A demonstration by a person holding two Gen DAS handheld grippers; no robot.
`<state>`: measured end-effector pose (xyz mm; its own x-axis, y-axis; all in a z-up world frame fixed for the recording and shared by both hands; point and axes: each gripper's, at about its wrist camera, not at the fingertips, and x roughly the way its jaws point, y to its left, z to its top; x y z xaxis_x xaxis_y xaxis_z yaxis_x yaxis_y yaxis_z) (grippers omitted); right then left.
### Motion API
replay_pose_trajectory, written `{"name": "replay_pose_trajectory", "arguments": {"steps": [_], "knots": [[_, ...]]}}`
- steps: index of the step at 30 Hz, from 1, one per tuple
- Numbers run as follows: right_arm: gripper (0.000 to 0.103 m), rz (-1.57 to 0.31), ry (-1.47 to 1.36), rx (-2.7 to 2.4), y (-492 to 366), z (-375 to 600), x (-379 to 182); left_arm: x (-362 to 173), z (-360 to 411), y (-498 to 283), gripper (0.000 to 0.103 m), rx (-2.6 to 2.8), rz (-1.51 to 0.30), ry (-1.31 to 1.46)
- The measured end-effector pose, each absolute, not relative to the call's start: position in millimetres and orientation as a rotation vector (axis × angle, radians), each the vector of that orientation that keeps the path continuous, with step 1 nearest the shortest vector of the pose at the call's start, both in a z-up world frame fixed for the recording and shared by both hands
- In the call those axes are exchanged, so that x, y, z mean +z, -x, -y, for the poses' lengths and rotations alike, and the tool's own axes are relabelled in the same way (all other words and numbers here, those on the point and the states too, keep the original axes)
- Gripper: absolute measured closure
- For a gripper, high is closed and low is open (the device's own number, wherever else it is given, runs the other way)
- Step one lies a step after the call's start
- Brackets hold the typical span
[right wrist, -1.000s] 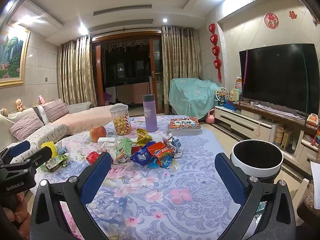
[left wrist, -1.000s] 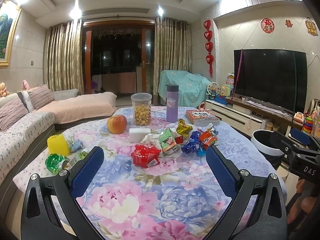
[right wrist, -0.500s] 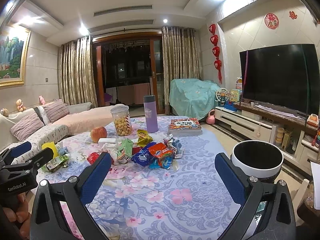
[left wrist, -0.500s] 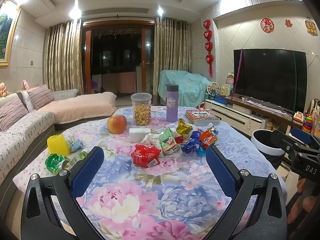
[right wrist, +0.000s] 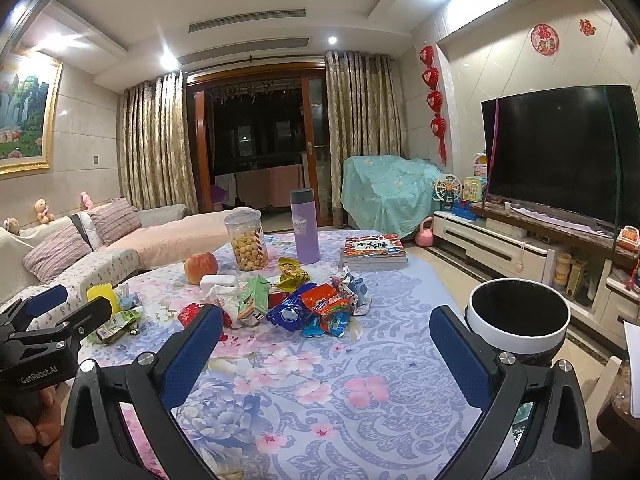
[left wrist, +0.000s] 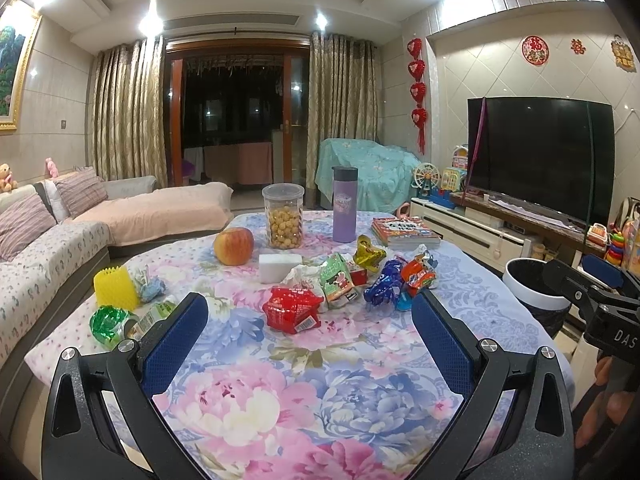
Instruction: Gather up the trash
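A pile of snack wrappers lies mid-table: a red wrapper (left wrist: 294,310), a green carton (left wrist: 337,280), a gold wrapper (left wrist: 370,254), a blue wrapper (left wrist: 382,286) and an orange wrapper (left wrist: 418,274). In the right wrist view the orange wrapper (right wrist: 326,300) and blue wrapper (right wrist: 288,314) lie ahead. A green foil wrapper (left wrist: 106,322) lies at the table's left edge. A white bin with a black liner (right wrist: 518,316) stands right of the table. My left gripper (left wrist: 310,334) and right gripper (right wrist: 326,346) are open and empty, short of the pile.
On the floral tablecloth (left wrist: 320,380) stand an apple (left wrist: 233,246), a jar of snacks (left wrist: 283,222), a purple flask (left wrist: 344,204), a book (left wrist: 404,232), a white block (left wrist: 280,267) and a yellow holder (left wrist: 115,289). A sofa (left wrist: 60,232) runs along the left, a TV cabinet (right wrist: 500,248) along the right.
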<state>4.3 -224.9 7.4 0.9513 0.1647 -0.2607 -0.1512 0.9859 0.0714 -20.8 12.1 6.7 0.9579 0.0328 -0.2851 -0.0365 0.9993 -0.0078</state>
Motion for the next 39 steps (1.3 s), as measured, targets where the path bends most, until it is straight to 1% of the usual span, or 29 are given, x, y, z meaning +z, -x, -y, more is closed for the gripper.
{"name": "replay_pose_trajectory", "arguments": {"steps": [14,23,29,39], "knots": [[0.0,-0.28,-0.053,0.17,-8.8,222.9,3.3,-3.2,-17.4,7.1,0.0,0.04,-0.332,0.016],[0.0,-0.347,-0.104,0.204,-34.3,226.2,-9.2,-20.3,-27.1,-16.4,0.0,0.048,-0.399,0.032],[0.0,-0.411,-0.122,0.231,-55.1,221.1,-15.9,-36.8,-39.5,-47.1,0.0,0.048,-0.495,0.062],[0.001,-0.542,-0.168,0.323,-117.8,187.2,-38.8,-70.1,-75.6,-111.1,0.0,0.036,-0.635,0.113]]}}
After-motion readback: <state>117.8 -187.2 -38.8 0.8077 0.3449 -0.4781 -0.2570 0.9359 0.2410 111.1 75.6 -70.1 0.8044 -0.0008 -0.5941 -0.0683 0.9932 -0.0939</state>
